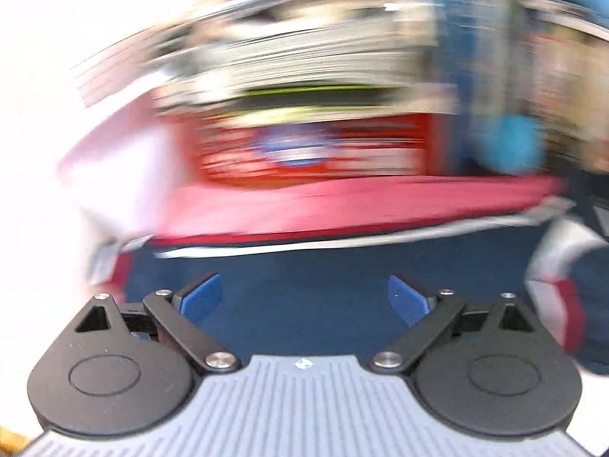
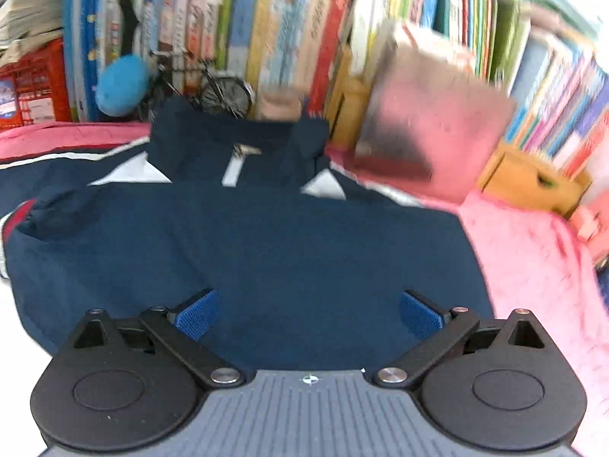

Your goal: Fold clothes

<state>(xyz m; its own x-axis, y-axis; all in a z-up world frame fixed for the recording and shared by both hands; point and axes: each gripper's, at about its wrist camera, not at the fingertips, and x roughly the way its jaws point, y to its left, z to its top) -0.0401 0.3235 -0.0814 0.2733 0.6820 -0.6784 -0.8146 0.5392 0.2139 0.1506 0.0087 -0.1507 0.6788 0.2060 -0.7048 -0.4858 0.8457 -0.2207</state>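
Note:
A navy jacket (image 2: pixel 259 236) with white and red stripes lies on a pink cloth (image 2: pixel 533 251); its collar and zip point toward the books. A navy part is folded across its body. My right gripper (image 2: pixel 308 310) hovers over the near edge of the jacket, jaws wide open, nothing between the blue pads (image 2: pixel 198 314). The left wrist view is heavily blurred. There my left gripper (image 1: pixel 304 297) is open over the navy jacket (image 1: pixel 304 266), empty between its pads (image 1: pixel 201 297). A red and white cuff (image 1: pixel 559 278) shows at the right.
Rows of upright books (image 2: pixel 304 30) line the back. A red crate (image 2: pixel 30 87), a blue ball (image 2: pixel 121 83), a small model bicycle (image 2: pixel 213 83), a grey box (image 2: pixel 430 122) and a yellow cardboard box (image 2: pixel 529 179) stand behind the jacket. The red crate (image 1: pixel 312 144) also appears blurred.

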